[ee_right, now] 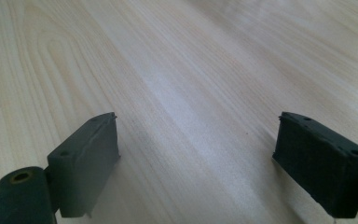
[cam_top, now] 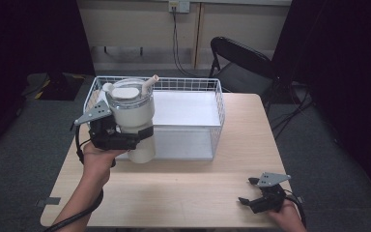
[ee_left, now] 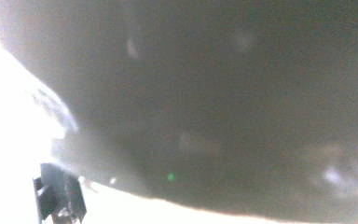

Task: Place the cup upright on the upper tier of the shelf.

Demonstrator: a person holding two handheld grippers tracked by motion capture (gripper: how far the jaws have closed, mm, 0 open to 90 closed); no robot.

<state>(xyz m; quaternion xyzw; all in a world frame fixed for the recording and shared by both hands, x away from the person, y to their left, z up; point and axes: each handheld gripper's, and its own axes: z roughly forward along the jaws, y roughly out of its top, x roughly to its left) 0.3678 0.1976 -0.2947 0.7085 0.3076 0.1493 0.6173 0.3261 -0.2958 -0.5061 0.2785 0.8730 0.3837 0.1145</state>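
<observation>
High view is showing the left gripper (cam_top: 125, 137) clamping a cream lidded tumbler (cam_top: 133, 118) with a straw around its body, holding it lifted just before the near-left corner of the white wire basket (cam_top: 212, 121), while the right gripper (cam_top: 256, 193) is resting on the wooden table (cam_top: 183, 188) with jaws spread and nothing between them. The smooth, top-heavy tumbler is likely risking a slip or tilt in the side grip, or a knock against the basket rim just behind it. Open tabletop is lying between the two grippers, with the table's near edge close under the right one.
</observation>
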